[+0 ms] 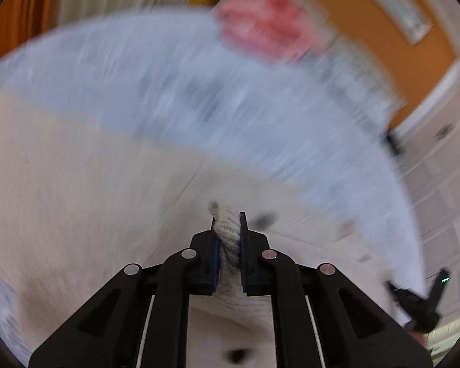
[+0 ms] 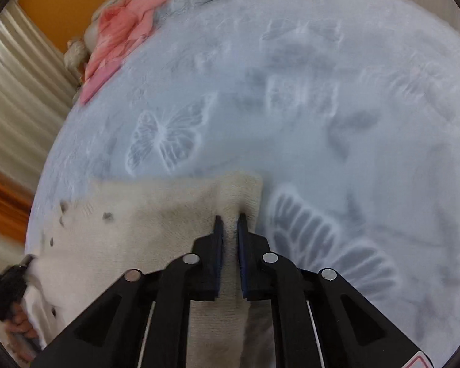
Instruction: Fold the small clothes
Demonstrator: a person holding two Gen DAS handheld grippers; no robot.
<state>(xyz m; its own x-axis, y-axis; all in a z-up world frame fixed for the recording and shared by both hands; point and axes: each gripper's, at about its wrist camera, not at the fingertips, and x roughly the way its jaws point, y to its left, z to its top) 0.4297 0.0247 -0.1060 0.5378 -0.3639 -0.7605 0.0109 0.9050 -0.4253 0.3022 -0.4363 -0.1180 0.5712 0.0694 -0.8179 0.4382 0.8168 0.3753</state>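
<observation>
Both grippers pinch the cream knit garment on the bed

The left gripper [image 1: 229, 233] and right gripper [image 2: 229, 230] angle downward, each clamped on the garment [image 2: 156, 230], spread at the near edge of the pale blue bedspread [image 2: 291, 107].

No text, label, brand or number can be read in either view. At about 5 o'clock in the right wrist view a corner of a red-edged sticker [image 2: 420, 362] shows on the gripper body, cut off by the frame, nothing on it legible.
</observation>
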